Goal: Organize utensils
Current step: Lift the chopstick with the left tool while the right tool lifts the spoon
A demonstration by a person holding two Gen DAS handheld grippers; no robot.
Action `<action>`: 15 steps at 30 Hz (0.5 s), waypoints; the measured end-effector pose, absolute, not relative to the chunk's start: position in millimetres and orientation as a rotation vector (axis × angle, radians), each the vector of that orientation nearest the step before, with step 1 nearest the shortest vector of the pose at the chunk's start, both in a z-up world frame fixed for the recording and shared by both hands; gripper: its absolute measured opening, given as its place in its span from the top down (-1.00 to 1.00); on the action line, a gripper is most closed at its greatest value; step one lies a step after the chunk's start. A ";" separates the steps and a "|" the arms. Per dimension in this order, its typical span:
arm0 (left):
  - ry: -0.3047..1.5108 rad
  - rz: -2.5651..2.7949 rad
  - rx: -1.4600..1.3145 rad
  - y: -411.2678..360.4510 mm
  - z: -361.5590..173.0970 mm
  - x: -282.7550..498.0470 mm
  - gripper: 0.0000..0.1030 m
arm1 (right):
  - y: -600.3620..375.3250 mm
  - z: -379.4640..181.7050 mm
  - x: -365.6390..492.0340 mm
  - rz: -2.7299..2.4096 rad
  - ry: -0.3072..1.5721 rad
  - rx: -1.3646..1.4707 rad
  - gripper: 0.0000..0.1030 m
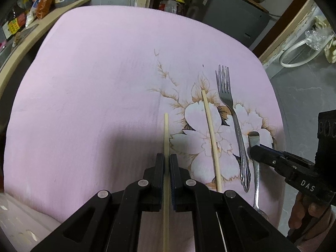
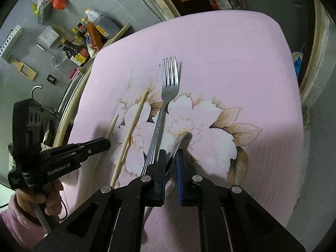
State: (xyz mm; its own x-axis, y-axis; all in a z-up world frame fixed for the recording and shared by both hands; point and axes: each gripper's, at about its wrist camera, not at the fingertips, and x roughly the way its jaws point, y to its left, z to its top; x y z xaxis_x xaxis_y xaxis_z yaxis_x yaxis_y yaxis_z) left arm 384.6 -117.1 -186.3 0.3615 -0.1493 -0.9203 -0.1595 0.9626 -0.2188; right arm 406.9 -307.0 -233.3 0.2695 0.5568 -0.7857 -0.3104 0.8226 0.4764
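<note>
My left gripper (image 1: 167,168) is clamped on one chopstick (image 1: 166,138), its near end hidden under the gripper. The right gripper (image 2: 170,163) grips the spoon (image 2: 177,147), whose bowl only the left view shows. The second chopstick (image 1: 211,138) and fork (image 1: 231,113) lie between them on the pink surface (image 1: 94,84).

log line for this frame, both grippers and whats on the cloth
left gripper: shut on chopstick | right gripper: shut on spoon | on pink cloth: second chopstick, fork
</note>
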 end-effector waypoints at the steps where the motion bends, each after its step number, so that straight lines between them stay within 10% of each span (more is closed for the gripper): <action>1: 1.215 0.006 -0.291 -117.2 -186.4 386.2 0.88 | -304.7 -233.2 406.4 0.591 1.159 0.239 0.85; 15: 1.066 -0.080 -0.369 -120.2 -154.6 363.9 0.90 | -333.8 -184.3 372.6 0.512 0.965 0.326 0.96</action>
State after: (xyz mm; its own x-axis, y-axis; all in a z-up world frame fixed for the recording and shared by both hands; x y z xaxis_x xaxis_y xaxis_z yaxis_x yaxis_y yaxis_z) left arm 363.9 -120.2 -154.6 0.4873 -0.2406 -0.8395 -0.1130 0.9359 -0.3338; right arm 372.6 -333.8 -184.3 0.4652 0.5495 -0.6940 -0.2672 0.8346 0.4817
